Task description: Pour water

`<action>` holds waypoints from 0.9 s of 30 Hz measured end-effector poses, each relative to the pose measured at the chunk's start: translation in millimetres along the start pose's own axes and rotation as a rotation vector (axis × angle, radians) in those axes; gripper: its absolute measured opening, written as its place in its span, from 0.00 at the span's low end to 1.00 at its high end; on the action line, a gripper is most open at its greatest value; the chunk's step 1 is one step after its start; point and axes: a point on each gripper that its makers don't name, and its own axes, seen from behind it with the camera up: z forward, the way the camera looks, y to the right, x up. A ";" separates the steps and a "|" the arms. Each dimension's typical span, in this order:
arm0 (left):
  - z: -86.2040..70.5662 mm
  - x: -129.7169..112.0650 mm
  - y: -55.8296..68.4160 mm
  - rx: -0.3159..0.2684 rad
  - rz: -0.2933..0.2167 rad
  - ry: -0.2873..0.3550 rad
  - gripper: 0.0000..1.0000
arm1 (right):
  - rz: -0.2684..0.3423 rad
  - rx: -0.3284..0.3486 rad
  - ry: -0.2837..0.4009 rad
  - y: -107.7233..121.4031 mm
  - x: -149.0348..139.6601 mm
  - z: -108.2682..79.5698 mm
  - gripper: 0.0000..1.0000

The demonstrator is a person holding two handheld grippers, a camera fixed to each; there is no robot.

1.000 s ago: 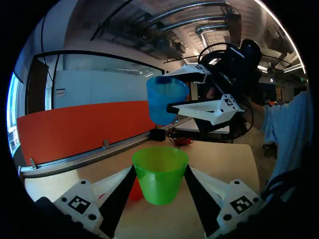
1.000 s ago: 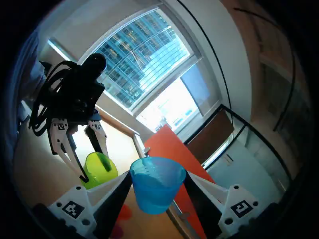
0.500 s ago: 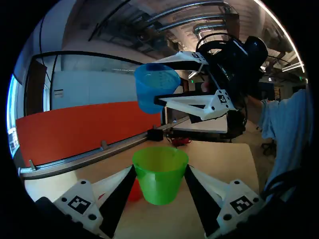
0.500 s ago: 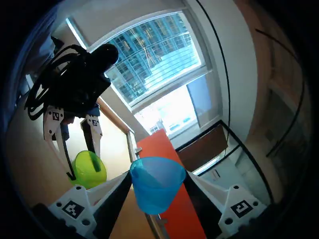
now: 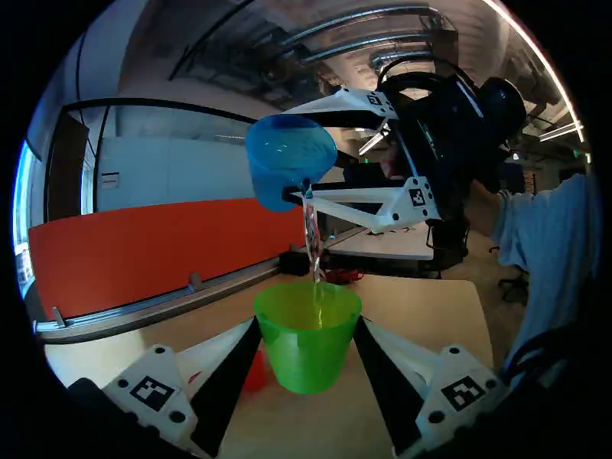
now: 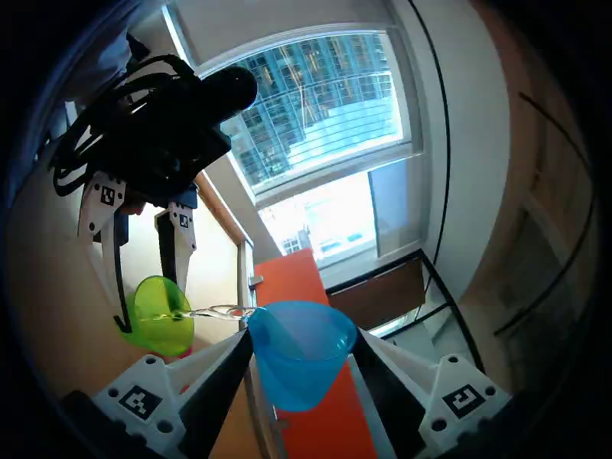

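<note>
My left gripper (image 5: 306, 348) is shut on a green cup (image 5: 307, 335), held upright above the wooden table (image 5: 428, 302). Above it my right gripper (image 5: 302, 157) is shut on a blue cup (image 5: 287, 161) that is tipped over, and a thin stream of water (image 5: 311, 245) falls from its rim into the green cup. In the right gripper view the blue cup (image 6: 300, 363) sits between my right gripper's (image 6: 302, 375) fingers, the water (image 6: 218, 311) runs sideways to the green cup (image 6: 159, 316), and the left gripper (image 6: 149, 306) holds that cup.
A small red thing (image 5: 256, 371) lies on the table behind the green cup. An orange partition (image 5: 153, 245) with a metal rail (image 5: 161, 298) runs along the table's far side. A person's light-blue sleeve (image 5: 547, 252) is at the right. A large window (image 6: 329, 115) shows behind.
The blue cup has tipped further and shifted over the green cup; water now streams out of it into the green cup. The left gripper has kept still.
</note>
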 end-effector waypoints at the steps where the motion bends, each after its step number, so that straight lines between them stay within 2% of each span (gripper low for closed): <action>1: 0.1 -0.3 0.6 -0.001 0.000 0.000 0.85 | -0.006 -0.002 0.000 0.6 -0.3 0.4 0.92; 27: 3.7 -0.1 3.9 -0.009 0.001 0.000 0.85 | -0.168 -0.053 -0.020 19.2 -7.6 4.8 0.92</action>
